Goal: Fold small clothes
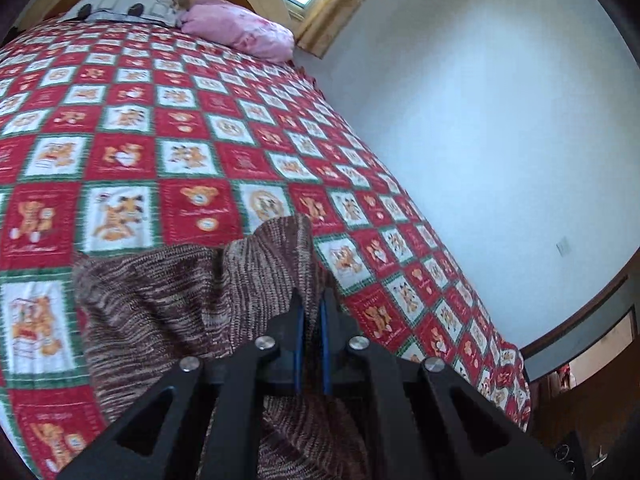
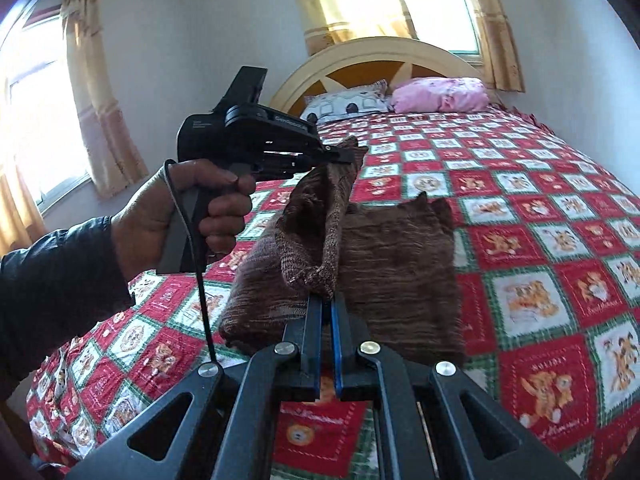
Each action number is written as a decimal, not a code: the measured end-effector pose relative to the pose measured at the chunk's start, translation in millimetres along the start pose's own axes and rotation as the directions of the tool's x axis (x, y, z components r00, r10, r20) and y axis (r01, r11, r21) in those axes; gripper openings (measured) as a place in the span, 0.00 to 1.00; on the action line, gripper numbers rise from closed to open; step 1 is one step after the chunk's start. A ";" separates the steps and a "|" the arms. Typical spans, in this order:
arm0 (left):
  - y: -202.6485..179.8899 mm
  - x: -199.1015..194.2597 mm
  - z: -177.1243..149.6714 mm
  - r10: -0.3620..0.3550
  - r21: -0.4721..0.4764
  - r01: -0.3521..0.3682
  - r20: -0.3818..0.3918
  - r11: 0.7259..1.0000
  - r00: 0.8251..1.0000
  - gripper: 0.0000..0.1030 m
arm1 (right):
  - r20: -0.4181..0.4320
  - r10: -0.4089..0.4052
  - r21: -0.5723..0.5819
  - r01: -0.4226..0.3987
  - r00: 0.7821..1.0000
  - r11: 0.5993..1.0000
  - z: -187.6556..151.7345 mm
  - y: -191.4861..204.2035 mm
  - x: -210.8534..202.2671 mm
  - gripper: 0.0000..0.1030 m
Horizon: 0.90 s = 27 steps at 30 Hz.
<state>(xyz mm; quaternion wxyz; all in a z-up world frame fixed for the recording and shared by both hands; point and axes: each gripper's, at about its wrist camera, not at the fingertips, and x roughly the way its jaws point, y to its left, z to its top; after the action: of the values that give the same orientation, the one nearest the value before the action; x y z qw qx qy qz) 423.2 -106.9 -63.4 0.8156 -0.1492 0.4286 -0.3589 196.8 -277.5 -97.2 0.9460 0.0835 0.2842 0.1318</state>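
Left gripper [image 1: 311, 300] is clamped tight on an edge of the brown knit garment [image 2: 392, 268], fabric pinched btwn its blue pads; seen from the right wrist cam, a person's hand [image 2: 188, 216] holds it raised above the bed w/ that edge lifted. Right gripper [image 2: 326, 300] is likewise clenched on another bunched bit of the same garment, nearer the cam, jaws all but touching w/ knit btwn the tips. Rest of the garment lies spread on the red-and-white checked bedspread [image 2: 540, 200], well short of the pink pillow [image 2: 440, 94] by the headboard.
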 end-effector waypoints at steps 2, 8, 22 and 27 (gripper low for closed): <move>-5.5 11.4 -0.8 0.002 0.009 -0.002 -0.017 1.000 1.000 0.07 | -0.008 -0.013 0.019 0.013 1.000 1.000 -3.1 -9.4 -0.4 0.03; -19.1 43.7 -5.4 0.006 0.028 -0.004 -0.063 1.000 0.998 0.07 | -0.021 -0.049 0.079 0.050 0.999 0.996 -13.5 -33.9 -4.8 0.03; -44.0 27.9 -23.3 0.049 0.133 -0.044 -0.036 0.990 0.998 0.27 | -0.082 -0.130 0.269 0.148 0.988 0.952 -35.0 -89.2 -4.2 0.06; -38.1 -21.2 -64.7 0.109 0.235 -0.114 0.034 0.965 0.993 0.53 | -0.008 -0.182 0.255 0.178 0.983 0.950 -14.3 -94.0 -23.0 0.06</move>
<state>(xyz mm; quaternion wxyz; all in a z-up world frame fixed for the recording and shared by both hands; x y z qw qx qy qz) 345.7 -114.2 -67.8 0.8509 -0.0305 0.3819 -0.3594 189.3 -372.6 -119.0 0.9376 0.1791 0.2980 0.0067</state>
